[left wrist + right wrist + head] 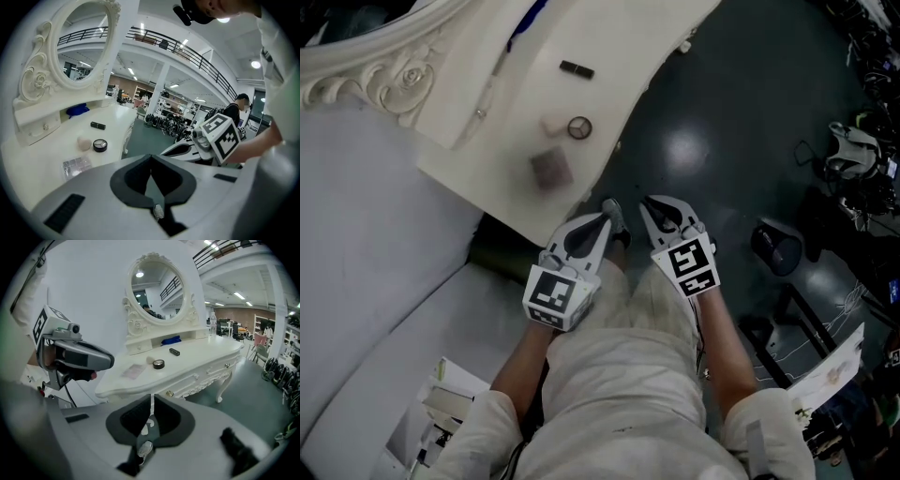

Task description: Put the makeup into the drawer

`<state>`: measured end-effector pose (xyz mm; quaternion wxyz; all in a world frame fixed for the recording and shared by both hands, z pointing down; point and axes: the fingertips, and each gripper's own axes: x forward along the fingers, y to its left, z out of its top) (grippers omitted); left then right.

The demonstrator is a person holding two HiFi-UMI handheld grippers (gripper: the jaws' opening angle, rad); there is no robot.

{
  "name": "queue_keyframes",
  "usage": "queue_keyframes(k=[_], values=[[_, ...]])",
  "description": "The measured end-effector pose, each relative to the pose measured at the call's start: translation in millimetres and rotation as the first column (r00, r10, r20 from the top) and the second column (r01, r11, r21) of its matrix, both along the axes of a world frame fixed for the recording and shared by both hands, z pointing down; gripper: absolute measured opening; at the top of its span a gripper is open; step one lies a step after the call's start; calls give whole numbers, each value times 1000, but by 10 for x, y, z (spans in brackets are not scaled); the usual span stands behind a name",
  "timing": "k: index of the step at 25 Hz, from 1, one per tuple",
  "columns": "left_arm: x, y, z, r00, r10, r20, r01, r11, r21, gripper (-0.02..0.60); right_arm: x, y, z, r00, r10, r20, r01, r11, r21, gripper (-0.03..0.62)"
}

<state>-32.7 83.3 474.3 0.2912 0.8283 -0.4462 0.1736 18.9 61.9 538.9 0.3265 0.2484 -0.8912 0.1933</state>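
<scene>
Makeup lies spread on top of the white dressing table (623,37), none of it put away yet. There is a black lipstick tube (577,68) farthest back. A round compact (579,127) sits just beside a pale puff (551,125), and a clear square palette (551,170) lies nearest the table's front edge. Behind them stands the carved oval mirror (153,284). The right gripper view shows the table's front, where a drawer (190,381) with a round knob (170,393) looks closed.

Both tools hang side by side in front of the person's lap, off the table's edge, over the dark floor (722,112) and well apart from every piece. The left gripper (612,210) has its jaws pressed together with nothing between them. The right gripper (651,204) is clenched and empty in the same way.

This looks like the very start of the job: the reach toward the table, with nothing touched. A closed drawer can take nothing in, so the next move probably calls for one gripper to open its jaws, close on the knob and pull straight out. The other gripper could then open for the palette or the compact. The flat palette may be awkward to pinch off the tabletop.
</scene>
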Motion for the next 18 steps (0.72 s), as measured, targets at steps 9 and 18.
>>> queue_keyframes(k=[9, 18], values=[[-88, -260, 312, 1000, -7, 22, 7, 1000, 13, 11, -162, -285, 502, 999, -35, -7, 35, 999, 1, 95], [-103, -345, 556, 999, 27, 36, -27, 1000, -3, 12, -238, -485, 1055, 995, -78, -56, 79, 997, 9, 177]])
